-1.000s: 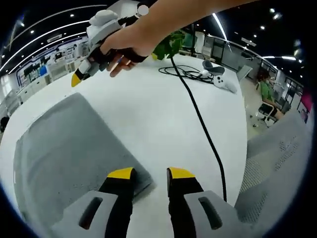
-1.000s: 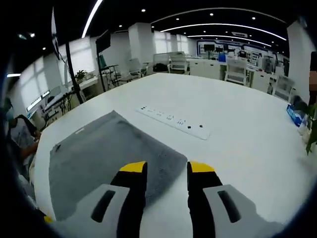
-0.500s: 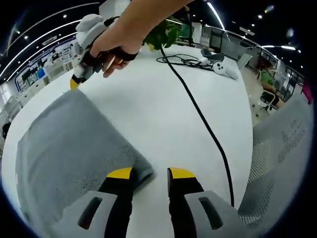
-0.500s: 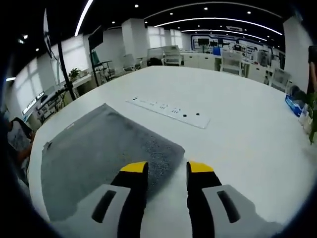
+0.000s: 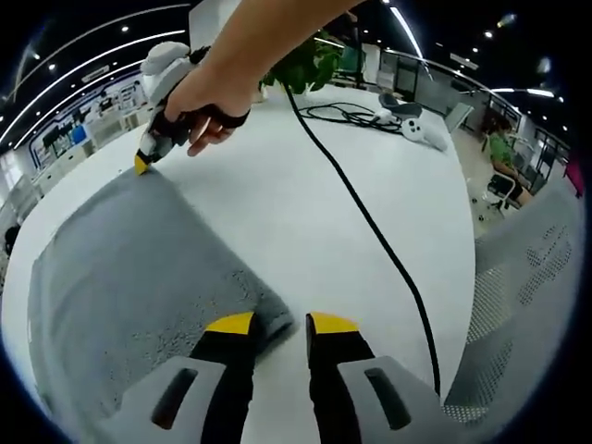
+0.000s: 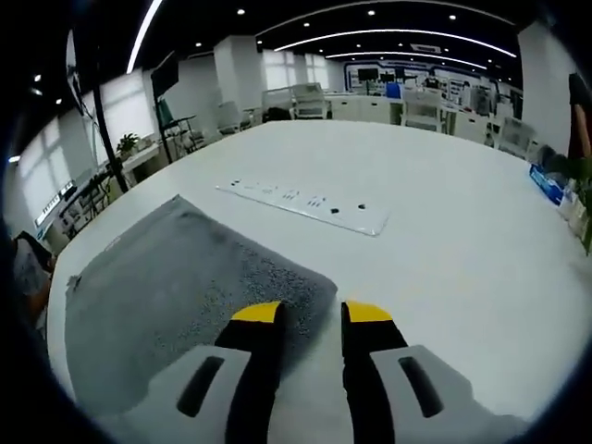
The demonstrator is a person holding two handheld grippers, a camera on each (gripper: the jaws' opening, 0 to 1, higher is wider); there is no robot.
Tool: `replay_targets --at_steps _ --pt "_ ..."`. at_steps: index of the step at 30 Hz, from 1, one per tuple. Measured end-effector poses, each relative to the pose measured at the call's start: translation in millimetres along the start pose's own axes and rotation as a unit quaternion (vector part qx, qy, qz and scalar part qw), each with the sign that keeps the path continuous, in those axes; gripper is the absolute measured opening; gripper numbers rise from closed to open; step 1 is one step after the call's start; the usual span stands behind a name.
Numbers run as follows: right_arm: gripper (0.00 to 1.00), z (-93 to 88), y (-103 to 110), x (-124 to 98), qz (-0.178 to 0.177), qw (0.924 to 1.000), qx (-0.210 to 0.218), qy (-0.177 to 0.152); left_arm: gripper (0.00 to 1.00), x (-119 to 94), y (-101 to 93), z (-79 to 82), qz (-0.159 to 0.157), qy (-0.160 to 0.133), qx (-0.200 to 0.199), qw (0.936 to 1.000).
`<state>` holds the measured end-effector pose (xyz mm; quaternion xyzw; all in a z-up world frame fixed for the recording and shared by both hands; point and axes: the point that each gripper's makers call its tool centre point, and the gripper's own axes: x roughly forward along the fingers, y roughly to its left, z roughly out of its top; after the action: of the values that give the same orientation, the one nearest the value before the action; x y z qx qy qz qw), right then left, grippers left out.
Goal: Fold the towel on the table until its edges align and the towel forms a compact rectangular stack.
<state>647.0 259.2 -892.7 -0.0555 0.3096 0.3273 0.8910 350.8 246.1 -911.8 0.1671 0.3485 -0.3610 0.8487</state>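
Towel: grey towel (image 5: 129, 268) lies flat on the white table (image 5: 305, 213), ahead and to the left of my left claw (image 5: 280, 324); its near corner is just at the left yellow tip.
Left claw: the two yellow tips stand a little apart, low over the table; one tip touches the towel corner or is just above it, I cannot tell which. Nothing is pinched between them.
Right claw: in the right gripper view my right claw (image 6: 312, 313) is also spread a little; the left tip is over the corner of the towel (image 6: 176, 287), the right tip over the bare table (image 6: 444, 231).
Right claw seen from the left one: far ahead and left, my hand (image 5: 205, 97) brings the right claw (image 5: 141, 164) with its yellow tip down at the far corner of the towel.
Cable: black cable (image 5: 370, 231) runs ahead and to the right of my left claw, across the table.
Power strip: white power strip (image 6: 301, 203) lies beyond the towel, well ahead of my right claw.
Chair: grey mesh chair (image 5: 527, 296) stands at the right of the table.
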Motion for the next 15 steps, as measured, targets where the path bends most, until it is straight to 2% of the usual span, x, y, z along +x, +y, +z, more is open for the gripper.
replay_targets --at_steps 6,9,11,12,15 --pt "0.15 -5.4 1.9 9.4 -0.001 0.9998 -0.012 0.015 0.15 -0.2 4.9 0.2 0.001 -0.003 -0.009 1.0000" --pt "0.13 -5.4 1.5 10.6 0.002 0.9997 -0.017 0.016 0.14 0.3 4.7 0.3 0.001 -0.005 0.001 1.0000" --pt "0.07 -5.0 3.3 10.7 0.009 0.9994 -0.029 0.018 0.12 0.8 4.3 0.6 0.002 -0.010 0.006 0.9999" --pt "0.04 -5.2 5.0 10.5 0.015 0.9991 -0.034 0.020 0.10 1.0 4.6 0.9 0.003 -0.012 0.004 0.9999" --pt "0.03 -6.2 1.6 8.5 0.015 0.9987 -0.041 0.026 0.05 2.0 3.0 2.5 -0.001 -0.017 -0.023 0.9996"
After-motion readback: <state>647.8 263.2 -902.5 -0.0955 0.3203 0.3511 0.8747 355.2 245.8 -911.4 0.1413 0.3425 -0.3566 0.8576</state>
